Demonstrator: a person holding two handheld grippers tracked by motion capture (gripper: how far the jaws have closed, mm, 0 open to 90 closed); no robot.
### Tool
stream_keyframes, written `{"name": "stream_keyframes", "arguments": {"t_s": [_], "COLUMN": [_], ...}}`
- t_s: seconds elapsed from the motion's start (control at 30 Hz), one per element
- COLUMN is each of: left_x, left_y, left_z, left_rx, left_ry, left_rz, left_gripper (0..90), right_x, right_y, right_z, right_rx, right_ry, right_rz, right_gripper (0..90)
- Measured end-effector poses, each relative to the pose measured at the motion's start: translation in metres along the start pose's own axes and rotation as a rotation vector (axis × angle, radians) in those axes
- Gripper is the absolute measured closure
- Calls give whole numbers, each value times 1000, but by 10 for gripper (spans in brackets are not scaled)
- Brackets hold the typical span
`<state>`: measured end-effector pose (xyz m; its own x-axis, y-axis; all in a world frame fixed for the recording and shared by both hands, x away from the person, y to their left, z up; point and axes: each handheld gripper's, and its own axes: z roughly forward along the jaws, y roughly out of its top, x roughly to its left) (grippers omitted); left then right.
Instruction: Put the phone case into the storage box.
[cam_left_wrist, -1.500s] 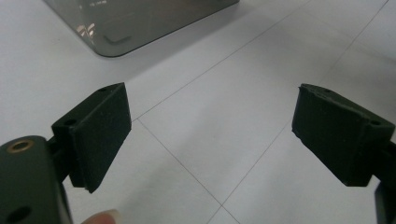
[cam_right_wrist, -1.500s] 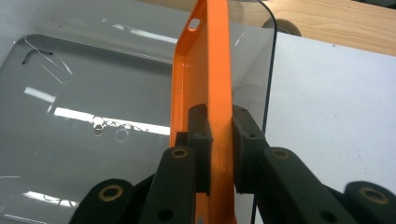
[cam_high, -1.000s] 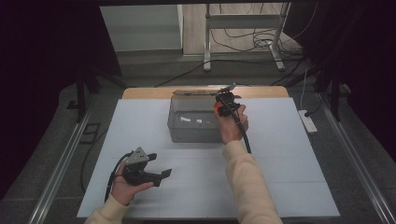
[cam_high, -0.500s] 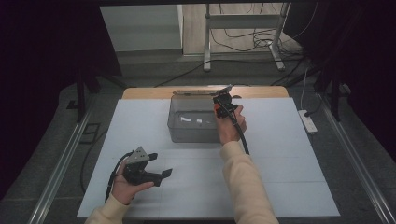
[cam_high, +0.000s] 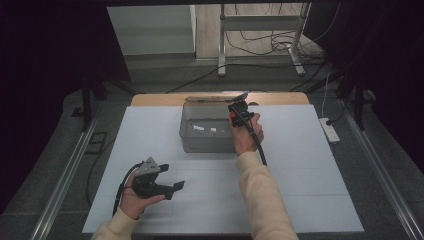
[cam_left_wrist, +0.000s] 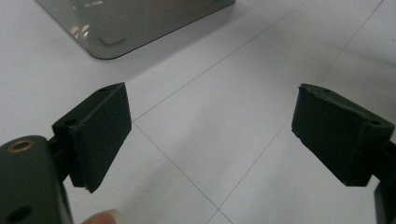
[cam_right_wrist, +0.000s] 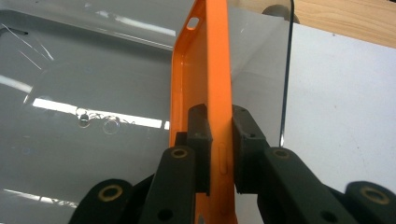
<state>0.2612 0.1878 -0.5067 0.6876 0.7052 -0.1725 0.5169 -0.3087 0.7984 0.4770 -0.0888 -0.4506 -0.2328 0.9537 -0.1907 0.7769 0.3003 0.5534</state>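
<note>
Nothing has moved: the right gripper (cam_right_wrist: 219, 149) still pinches the thin orange plastic phone case (cam_right_wrist: 205, 70) over the clear plastic box (cam_high: 207, 132) at 12 o'clock. At 7 o'clock, the left gripper (cam_left_wrist: 210, 135) stays wide open, holding nothing.

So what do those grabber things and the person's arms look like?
Both arms wear cream long sleeves. The left gripper is black, with a grey three-cornered plate on top, a black cable and two blocky black foam pads. The right gripper is black with orange on it, brass-ringed holes and a thick black cable.

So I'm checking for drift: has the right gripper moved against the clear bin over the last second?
No. The right gripper sits at the same spot over the clear bin's right rim.
</note>
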Motion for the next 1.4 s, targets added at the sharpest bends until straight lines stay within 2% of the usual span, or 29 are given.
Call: {"name": "stream_keyframes", "arguments": {"t_s": [1.4], "left_x": [0], "left_y": [0], "left_z": [-1], "left_rx": [0], "left_ry": [2], "left_rz": [1], "left_gripper": [118], "right_x": [2], "right_y": [-2], "right_z": [3], "right_rx": [3], "right_ry": [-14], "right_rz": [-21], "right_gripper": [771]}}
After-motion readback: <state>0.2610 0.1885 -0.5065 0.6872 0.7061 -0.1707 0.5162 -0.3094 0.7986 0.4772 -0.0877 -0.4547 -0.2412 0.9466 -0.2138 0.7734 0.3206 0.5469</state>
